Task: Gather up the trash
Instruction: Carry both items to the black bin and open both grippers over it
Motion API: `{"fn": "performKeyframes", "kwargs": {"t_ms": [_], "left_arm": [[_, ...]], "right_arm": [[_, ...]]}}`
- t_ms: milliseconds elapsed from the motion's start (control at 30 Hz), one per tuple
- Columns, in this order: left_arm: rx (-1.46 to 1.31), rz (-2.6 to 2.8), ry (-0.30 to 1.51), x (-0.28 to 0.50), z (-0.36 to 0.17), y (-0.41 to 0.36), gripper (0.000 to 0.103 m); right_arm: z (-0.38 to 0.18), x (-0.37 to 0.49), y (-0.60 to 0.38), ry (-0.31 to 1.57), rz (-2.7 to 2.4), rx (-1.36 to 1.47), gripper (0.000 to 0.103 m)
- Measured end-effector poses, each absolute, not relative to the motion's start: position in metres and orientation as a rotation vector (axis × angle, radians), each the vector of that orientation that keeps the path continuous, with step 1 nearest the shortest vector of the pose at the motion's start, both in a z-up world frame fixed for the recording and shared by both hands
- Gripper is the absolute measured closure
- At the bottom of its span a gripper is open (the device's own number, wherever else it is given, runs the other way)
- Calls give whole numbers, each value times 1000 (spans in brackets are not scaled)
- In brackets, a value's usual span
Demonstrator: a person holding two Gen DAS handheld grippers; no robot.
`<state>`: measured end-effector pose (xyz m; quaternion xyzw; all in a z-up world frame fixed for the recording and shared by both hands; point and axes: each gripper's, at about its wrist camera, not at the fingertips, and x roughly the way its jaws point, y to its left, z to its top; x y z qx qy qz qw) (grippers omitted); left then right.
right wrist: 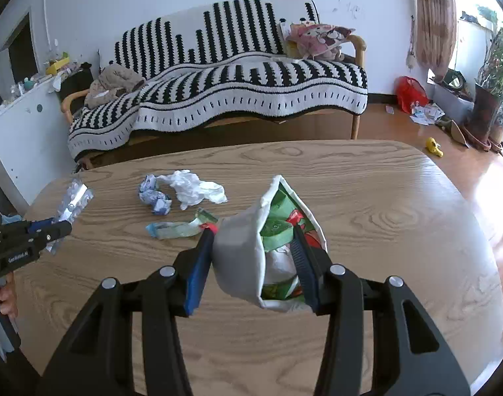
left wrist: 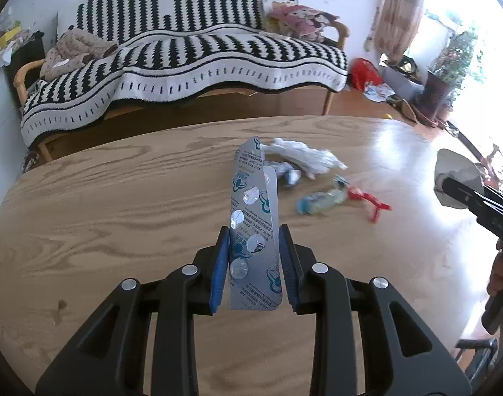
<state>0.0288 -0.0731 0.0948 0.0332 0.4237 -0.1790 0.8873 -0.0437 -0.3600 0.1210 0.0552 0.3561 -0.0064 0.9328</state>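
My left gripper (left wrist: 253, 232) is shut on a folded silver blister pack (left wrist: 251, 204), held upright above the wooden table (left wrist: 103, 204). On the table beyond it lie a white crumpled plastic bag (left wrist: 300, 156), a blue-and-white crumpled wrapper (left wrist: 289, 176), a clear bluish wrapper (left wrist: 320, 199) and a red scrap (left wrist: 373, 204). My right gripper (right wrist: 251, 231) is shut on a crushed white paper cup (right wrist: 241, 250) with a green and red print inside, lifted off the table (right wrist: 383, 204). The left gripper (right wrist: 58, 226) with the blister pack (right wrist: 75, 198) shows at the left edge of the right wrist view.
A sofa (right wrist: 251, 79) under a black-and-white blanket stands past the table's far edge. A white cabinet (right wrist: 23, 125) is at the left. A red bag (right wrist: 411, 94), scattered papers and potted plants (right wrist: 492, 92) are on the floor at the right. Hands (left wrist: 502, 274) hold both gripper handles.
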Motion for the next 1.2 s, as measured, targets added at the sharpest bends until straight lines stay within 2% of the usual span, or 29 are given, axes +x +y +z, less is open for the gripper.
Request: {"fn": "performKeyframes", "kwargs": {"t_ms": [167,400,600,767,1000,1200], "left_arm": [[73,-465,876,-19,105,-97,74],[102,-678,893,-105,108,-168,74],[153,-875,954,-206,91,-234,74],[161,-976,1113,-266,40,-274,74],[295,-915,1215,-288,-34,-292,74],[238,-935,1266,-279,-47,-287,74]], "right_arm": [[130,-93,-365,704,-23,169,56],[138,-197,-393,689,-131,204,56],[151,-295,-413,661,-238,197,55],[104,-350,-433,759,-302,314,55],[17,-386,-438,917,-322,454,55],[-7,-382,-441,958,-317,479,55]]}}
